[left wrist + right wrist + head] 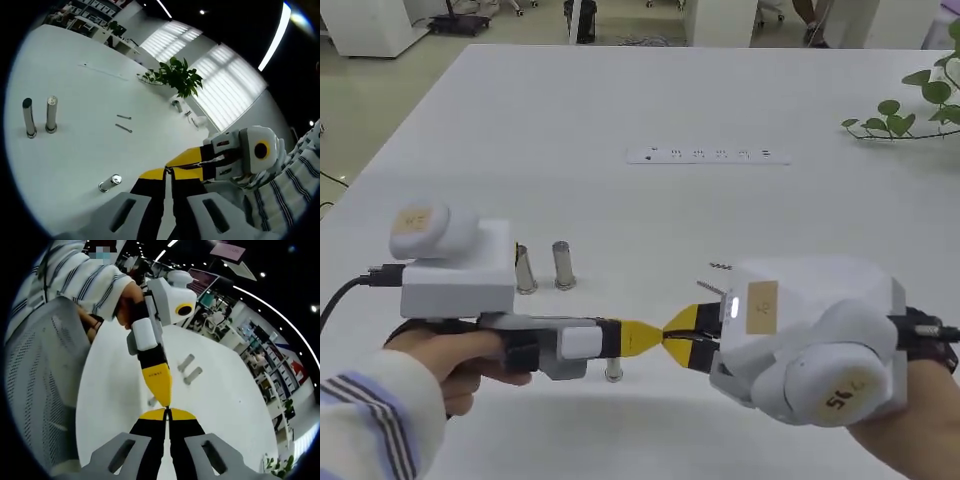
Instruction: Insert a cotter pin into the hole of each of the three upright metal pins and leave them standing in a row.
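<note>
Head view: left gripper (645, 338) and right gripper (682, 338) meet tip to tip low over the white table (650, 100), at centre frame. Both claws are pressed together. Whether a cotter pin is nipped between the touching tips I cannot tell, as the contact point is too small to resolve. Two metal pins (525, 270) (562, 265) stand upright side by side at about 10 o'clock from the tips, near but apart from them; no cotter pin shows through either. Third metal pin (613, 372) sits just under the left gripper at about 7 o'clock from the tips. The left gripper view shows it slanted, possibly lying on its side. Two loose cotter pins (720, 267) (708, 287) lie flat on the table at about 1 o'clock, close to the right gripper. Judgement: early stage. No insertion looks complete, all three pins are left to do, and the third pin is out of line with the row.
</note>
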The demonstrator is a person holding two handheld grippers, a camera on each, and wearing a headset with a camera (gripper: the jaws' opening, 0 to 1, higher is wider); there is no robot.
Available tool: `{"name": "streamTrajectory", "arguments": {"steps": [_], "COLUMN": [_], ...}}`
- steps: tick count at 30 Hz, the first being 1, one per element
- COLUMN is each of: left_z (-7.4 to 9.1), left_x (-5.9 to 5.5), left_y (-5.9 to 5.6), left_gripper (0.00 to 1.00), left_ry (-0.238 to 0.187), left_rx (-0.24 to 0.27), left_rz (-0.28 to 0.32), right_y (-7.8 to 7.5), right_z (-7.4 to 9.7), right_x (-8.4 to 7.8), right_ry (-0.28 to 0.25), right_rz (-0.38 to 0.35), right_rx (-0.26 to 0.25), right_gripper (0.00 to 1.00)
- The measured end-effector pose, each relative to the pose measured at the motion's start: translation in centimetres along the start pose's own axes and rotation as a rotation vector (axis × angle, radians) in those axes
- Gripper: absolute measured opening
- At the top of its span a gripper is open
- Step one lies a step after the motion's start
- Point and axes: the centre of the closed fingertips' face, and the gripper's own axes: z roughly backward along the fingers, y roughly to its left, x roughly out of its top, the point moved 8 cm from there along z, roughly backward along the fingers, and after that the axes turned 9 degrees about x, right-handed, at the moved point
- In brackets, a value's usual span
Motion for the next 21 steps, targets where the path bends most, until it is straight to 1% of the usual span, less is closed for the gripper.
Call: {"name": "streamTrajectory", "arguments": {"steps": [2,5,11,13,17,21], "left_z": [0.01,-0.01,-0.15,-0.13,-0.05,0.05], "left_x": [0.00,-0.03,-0.21,-0.20,-0.21,-0.14], "left_y": [0.05,0.09,-0.07,-0.18,-0.22,-0.27], "left_gripper": [0.01,0.00,0.00,0.00,0.00,0.00], "left_ry": [0.001,0.009,0.008,-0.001,0.001,-0.008], "left_rx": [0.009,0.013,0.027,0.028,0.020,0.015], "left_rz": [-0.002,0.016,-0.017,-0.041,-0.079,-0.087], "right_y": [0.03,0.16,0.18,0.14,0.20,0.20], "right_z": [0.02,0.02,-0.02,0.03,0.12,0.24], "right_x": [-0.01,-0.05,-0.19,-0.20,-0.21,-0.10], "right_ry": [-0.002,-0.003,0.003,0.002,-0.009,-0.015], "right_rz": [-0.004,-0.006,-0.004,-0.002,-0.013,0.016], "right_rx": [-0.004,-0.004,-0.003,-0.004,0.004,0.008], "right_gripper": [0.02,0.02,0.02,0.02,0.02,0.03]}}
